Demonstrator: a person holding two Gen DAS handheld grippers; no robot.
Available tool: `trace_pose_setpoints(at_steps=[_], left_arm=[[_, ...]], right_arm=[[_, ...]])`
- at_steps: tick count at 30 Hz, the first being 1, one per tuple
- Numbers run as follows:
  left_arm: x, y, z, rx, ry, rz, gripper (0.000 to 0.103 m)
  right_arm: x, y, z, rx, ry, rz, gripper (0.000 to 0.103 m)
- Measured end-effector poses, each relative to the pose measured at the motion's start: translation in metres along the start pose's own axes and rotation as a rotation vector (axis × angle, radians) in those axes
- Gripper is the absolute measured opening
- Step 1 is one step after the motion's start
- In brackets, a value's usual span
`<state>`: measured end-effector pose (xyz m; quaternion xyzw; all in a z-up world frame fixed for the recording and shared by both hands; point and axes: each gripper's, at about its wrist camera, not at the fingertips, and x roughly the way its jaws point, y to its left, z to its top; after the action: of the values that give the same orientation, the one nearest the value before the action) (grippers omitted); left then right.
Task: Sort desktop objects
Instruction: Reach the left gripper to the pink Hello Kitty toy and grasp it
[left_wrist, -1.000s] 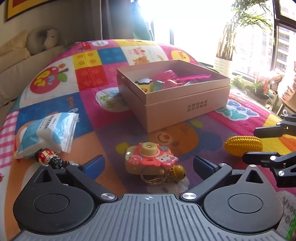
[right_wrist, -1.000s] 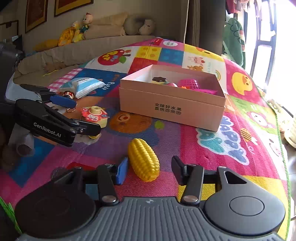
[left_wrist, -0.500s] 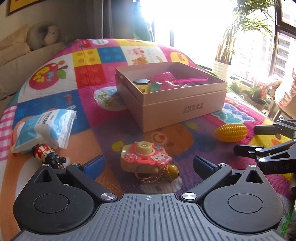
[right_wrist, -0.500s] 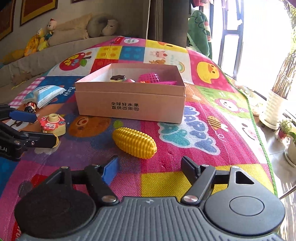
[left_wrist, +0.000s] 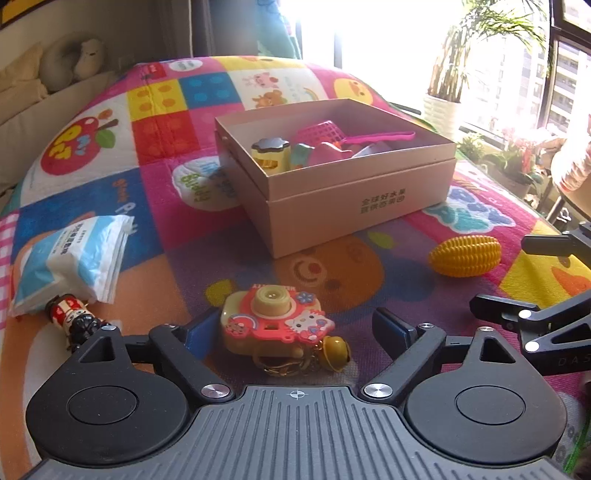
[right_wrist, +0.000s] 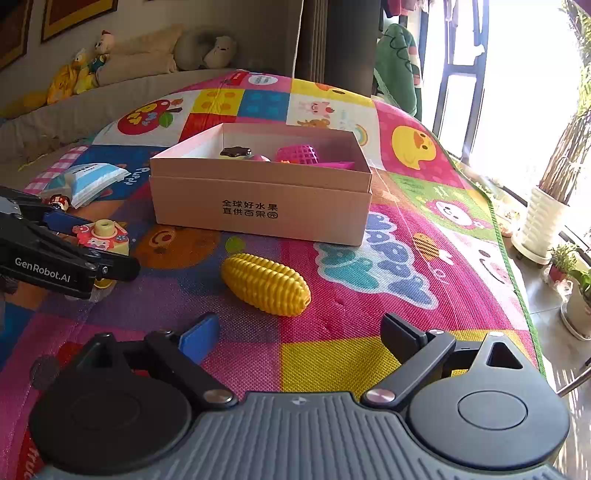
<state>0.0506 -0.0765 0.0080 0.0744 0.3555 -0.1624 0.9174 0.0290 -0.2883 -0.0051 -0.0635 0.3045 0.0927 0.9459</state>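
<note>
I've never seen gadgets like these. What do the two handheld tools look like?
Both are matte black plastic: a ribbed grey-black body, two round discs with silver screws, and angled link arms carrying two fingers. The left tool has blue pads and white "GenRobot.AI" lettering on its side. The right tool looks alike, one blue pad showing.

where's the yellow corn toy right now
The yellow corn toy lies on the play mat in front of the cardboard box, just ahead of the right tongs, untouched. In the left wrist view it lies far right.

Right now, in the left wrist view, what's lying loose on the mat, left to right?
Tissue pack → doll → toy camera → corn.
</note>
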Motion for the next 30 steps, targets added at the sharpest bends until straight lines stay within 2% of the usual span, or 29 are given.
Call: trace_pose_setpoints(at_steps=[5, 7, 12, 17, 20, 21, 22, 26, 28, 30], left_arm=[[-0.004, 0.003, 0.002, -0.061, 0.008, -0.159, 0.096], [-0.005, 0.0, 0.001, -0.056, 0.012, -0.182, 0.096], [-0.008, -0.009, -0.01, 0.088, 0.014, 0.01, 0.097], [-0.017, 0.008, -0.021, 0.169, -0.02, 0.207, 0.101], [-0.019, 0.024, -0.022, 0.164, -0.017, 0.328, 0.1], [-0.022, 0.031, -0.02, 0.131, -0.017, 0.332, 0.1], [-0.025, 0.037, -0.018, 0.087, -0.017, 0.293, 0.1], [-0.032, 0.046, -0.009, -0.135, 0.014, -0.026, 0.1], [-0.031, 0.038, -0.006, -0.174, 0.019, -0.152, 0.1], [-0.026, 0.026, -0.005, -0.176, 0.024, -0.213, 0.1]], right_arm=[[0.0, 0.0, 0.0, -0.004, -0.002, -0.003, 0.097], [0.0, 0.0, 0.0, -0.004, -0.003, -0.005, 0.097], [-0.001, 0.001, -0.001, -0.006, -0.008, -0.01, 0.098], [-0.002, 0.0, -0.001, -0.003, -0.011, -0.009, 0.1], [-0.002, 0.0, -0.001, -0.004, -0.012, -0.011, 0.1], [-0.002, 0.0, -0.001, -0.004, -0.012, -0.011, 0.101], [-0.002, 0.0, -0.001, -0.005, -0.012, -0.012, 0.101], [-0.002, 0.001, -0.001, -0.004, -0.011, -0.015, 0.101], [-0.002, 0.001, -0.001, -0.004, -0.011, -0.02, 0.101], [-0.002, 0.002, -0.001, -0.005, -0.015, -0.024, 0.101]])
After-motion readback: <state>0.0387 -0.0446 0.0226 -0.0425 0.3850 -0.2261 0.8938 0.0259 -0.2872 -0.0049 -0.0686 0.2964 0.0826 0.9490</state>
